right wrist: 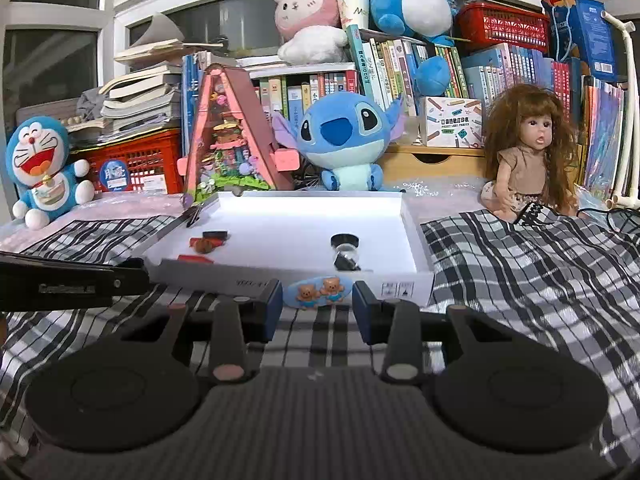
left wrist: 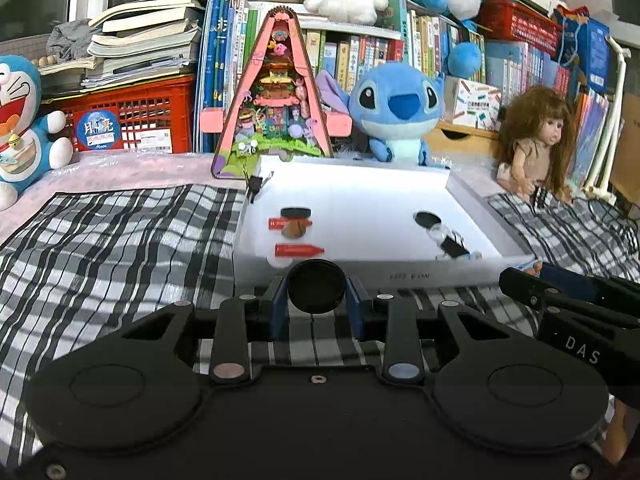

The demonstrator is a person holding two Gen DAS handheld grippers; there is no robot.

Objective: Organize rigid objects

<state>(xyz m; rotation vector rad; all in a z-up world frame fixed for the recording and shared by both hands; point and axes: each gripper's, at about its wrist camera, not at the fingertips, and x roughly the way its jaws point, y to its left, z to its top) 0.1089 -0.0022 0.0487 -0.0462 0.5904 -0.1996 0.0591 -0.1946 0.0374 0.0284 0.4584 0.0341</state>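
left wrist view first: the left gripper (left wrist: 317,294) is pinching a round black disc (left wrist: 317,286) between its blue pads, jaws drawn in close, and the disc is hanging just short of the near wall of the white tray (left wrist: 400,276). the disc is blocking a slice of that wall, and the small print on the wall is too blurred to read. inside the tray, on the left, a black puck (left wrist: 295,212) is sitting at the back, a red tube (left wrist: 289,223) and a brown piece (left wrist: 295,233) are overlapping just in front of it, and a second red tube (left wrist: 298,250) is lying nearer. on the right, a black oval (left wrist: 427,218) and a clear-and-black item (left wrist: 450,244) are showing, hard to make out. the right gripper (left wrist: 560,292) is poking in at the right edge, cut off. over to the right wrist view: the right gripper (right wrist: 316,294) is clamping a pale blue oval clip with two little bears (right wrist: 318,291), jaws a bit wider apart, again just before the tray's (right wrist: 412,220) near wall. that wall is hiding the bottom of the tray's contents from here; the nearer red tube (right wrist: 190,258) is barely peeking over it. the checked cloth (right wrist: 540,264) is lying around the tray.
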